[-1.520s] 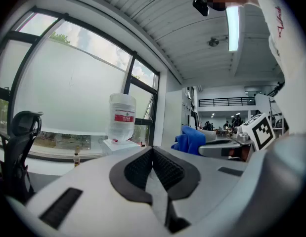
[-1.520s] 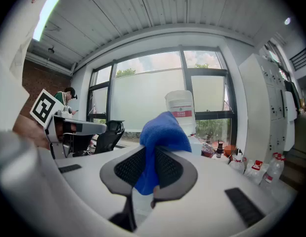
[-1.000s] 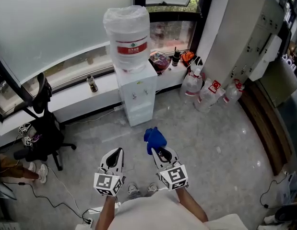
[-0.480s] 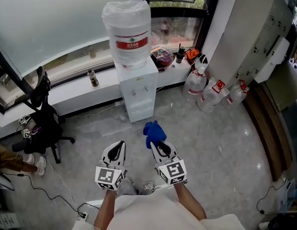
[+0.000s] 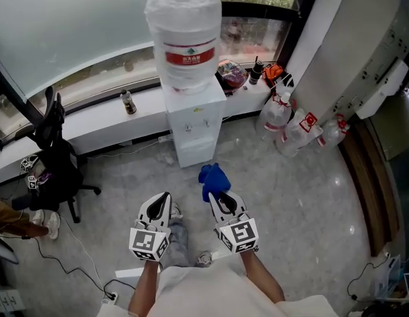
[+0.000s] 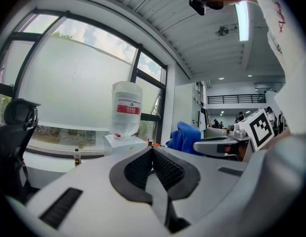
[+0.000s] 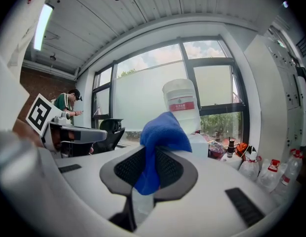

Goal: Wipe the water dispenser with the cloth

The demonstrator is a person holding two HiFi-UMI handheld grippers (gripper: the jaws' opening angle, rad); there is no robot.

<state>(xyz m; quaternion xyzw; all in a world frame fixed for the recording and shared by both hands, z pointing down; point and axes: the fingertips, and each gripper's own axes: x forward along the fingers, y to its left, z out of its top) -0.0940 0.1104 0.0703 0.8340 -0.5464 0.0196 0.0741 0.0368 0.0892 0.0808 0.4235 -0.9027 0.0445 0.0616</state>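
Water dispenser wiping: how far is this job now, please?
Done: the right gripper has its jaws shut on the blue cloth. In hand: both grippers point toward the water dispenser, which stands apart from them across the floor; the left gripper is shut and empty. Left: the cloth does not touch the dispenser yet, so all the wiping remains.

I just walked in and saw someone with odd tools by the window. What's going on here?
A person holds a gripper in each hand, facing a water dispenser across a stretch of floor. The right gripper is shut on a blue cloth. The left gripper is shut with nothing in it. The cloth has not yet reached the dispenser, so wiping hasn't begun.
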